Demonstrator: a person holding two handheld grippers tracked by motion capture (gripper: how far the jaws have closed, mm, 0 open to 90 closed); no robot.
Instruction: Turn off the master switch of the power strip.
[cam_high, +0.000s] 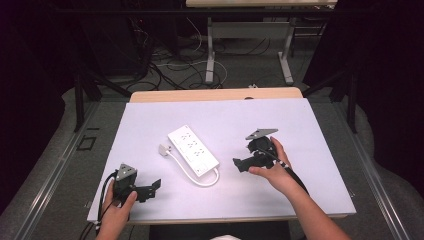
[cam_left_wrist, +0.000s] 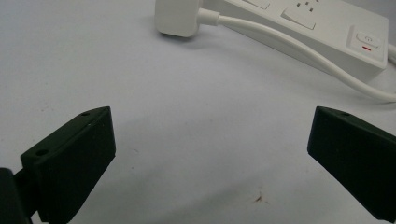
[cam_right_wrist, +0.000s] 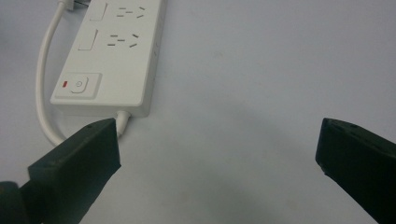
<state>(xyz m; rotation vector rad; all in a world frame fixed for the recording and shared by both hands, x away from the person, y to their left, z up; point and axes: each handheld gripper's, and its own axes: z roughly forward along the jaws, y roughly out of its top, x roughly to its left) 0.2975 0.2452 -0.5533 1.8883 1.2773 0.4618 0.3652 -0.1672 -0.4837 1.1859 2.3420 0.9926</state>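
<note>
Flat rectangular plastic power strip (cam_high: 193, 149), centre of the high view: white, with a grey-outlined switch carrying a small red mark. Its rubber-sheathed cord (cam_high: 186, 172) and squarish moulded plug (cam_high: 164, 149): white. Matte table sheet (cam_high: 300, 125): pale lavender-white. Left gripper (cam_high: 156, 184) and right gripper (cam_high: 237, 163): black, with grey top plates.

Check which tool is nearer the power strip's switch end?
Right. The right tool sits just beside the switch end of the power strip, jaws open. The left tool is farther off, toward the table's near-left corner, nearer the plug.

Open left gripper (cam_left_wrist: 210, 154) faces plug (cam_left_wrist: 177, 17), power strip (cam_left_wrist: 327, 32).
</note>
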